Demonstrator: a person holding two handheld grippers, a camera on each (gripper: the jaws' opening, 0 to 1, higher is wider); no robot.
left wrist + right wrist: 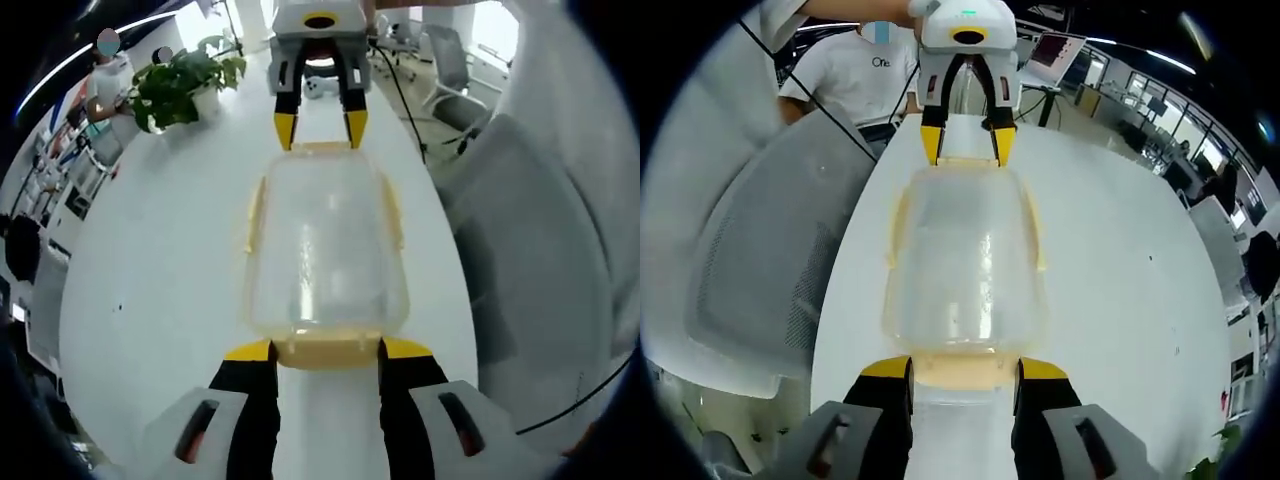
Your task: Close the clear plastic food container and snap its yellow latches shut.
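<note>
Jaws of both grippers spread at container (325, 250) end latches.

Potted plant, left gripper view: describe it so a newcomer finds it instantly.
Start at the long white table with the clear container lying between the two grippers. Follow the table's far left edge to the potted plant. It is the table's one green, leafy thing, in a white pot.

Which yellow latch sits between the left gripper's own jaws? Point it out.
The end latch at the bottom of the left gripper view, flanked by the left gripper. The opposite end latch sits at the right gripper; the side latches are untouched.
</note>
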